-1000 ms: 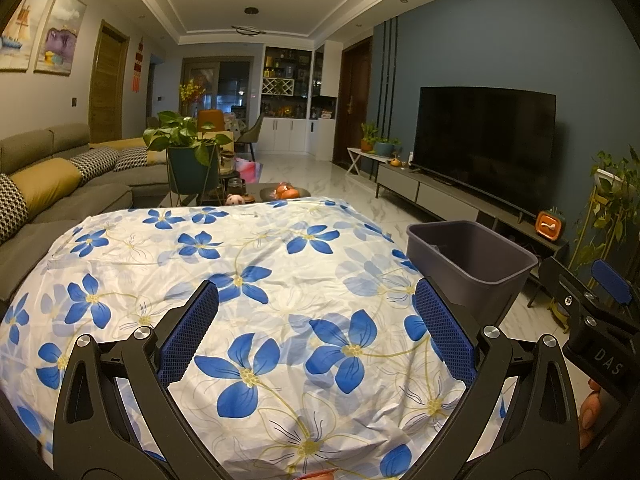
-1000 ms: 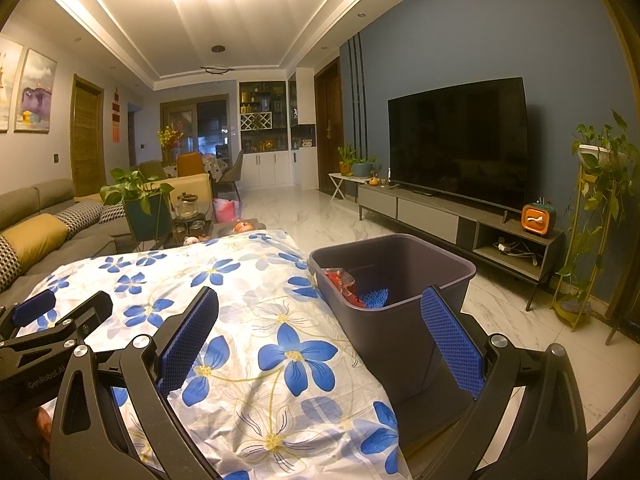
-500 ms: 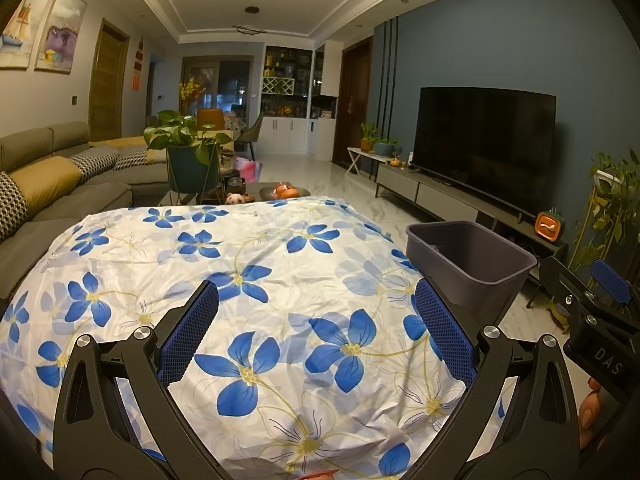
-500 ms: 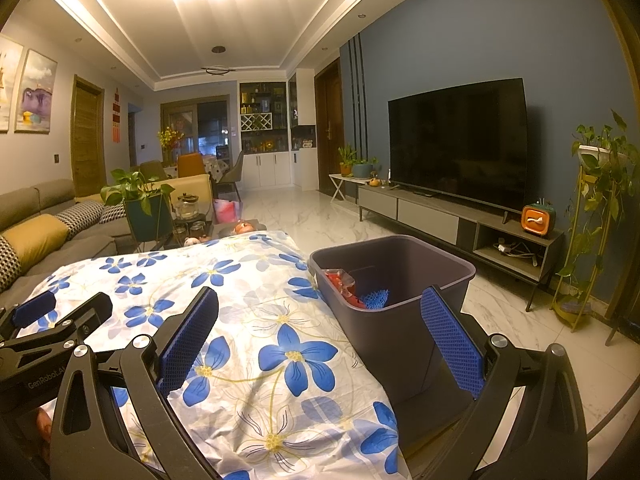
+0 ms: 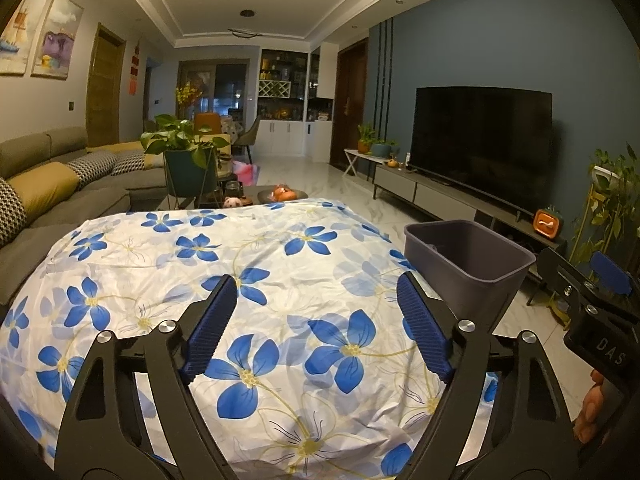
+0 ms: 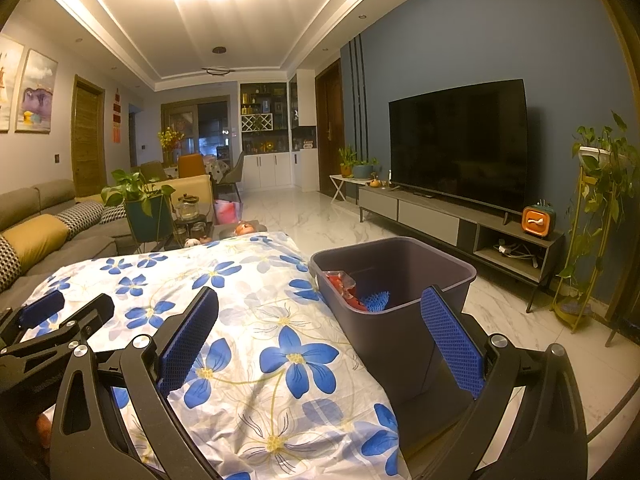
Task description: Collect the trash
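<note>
Change vs 1 s ago: almost none; both views are framed as before, only a slight drift is seen.
L tongs point(image 5: 316, 330): held wide apart, nothing gripped, hovering over the floral cloth point(image 5: 280, 264) on the table.
R tongs point(image 6: 320, 334): spread wide too, nothing between pads; left pad is seen over the cloth, right pad in front of the bin wall.
Bin point(image 6: 404, 332): grey, open-topped, set just beside the table's right edge, touching the draped cloth.
Trash: red wrapper point(image 6: 340, 282) & blue mesh piece point(image 6: 376, 300) are seen lying inside the bin, at its left side.
Background: TV point(image 6: 460, 144) is mounted over a low cabinet; sofa point(image 5: 44, 188) on the left.
</note>
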